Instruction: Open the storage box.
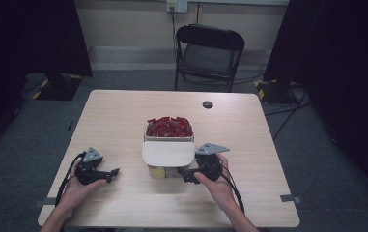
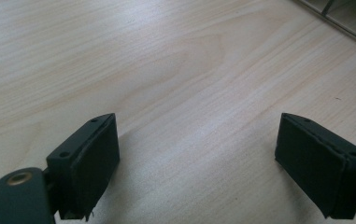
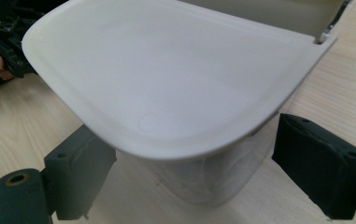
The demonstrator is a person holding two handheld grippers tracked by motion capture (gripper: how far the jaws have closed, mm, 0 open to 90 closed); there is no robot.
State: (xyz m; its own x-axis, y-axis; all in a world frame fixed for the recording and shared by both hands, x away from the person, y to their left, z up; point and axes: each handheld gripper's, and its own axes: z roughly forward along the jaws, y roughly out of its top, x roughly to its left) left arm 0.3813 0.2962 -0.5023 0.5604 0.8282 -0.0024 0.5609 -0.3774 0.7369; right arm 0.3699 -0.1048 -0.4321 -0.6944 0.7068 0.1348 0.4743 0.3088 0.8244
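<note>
A pale, smooth plastic container with rounded corners stands near the middle of the light wood-grain tabletop; its flat lid is swung toward the person and hangs over the translucent body. Behind the lid, the open part is heaped with glossy red packets, too small to read. Something yellowish shows under the lid's near edge, but what it is cannot be made out. The right hand-held gripper rests just beside the container's near right corner, its matte black jaws standing open on either side of the body without pressing it. The left hand-held gripper lies well apart to the left, jaws wide open over bare wood. A black folding chair stands beyond the tabletop.
</note>
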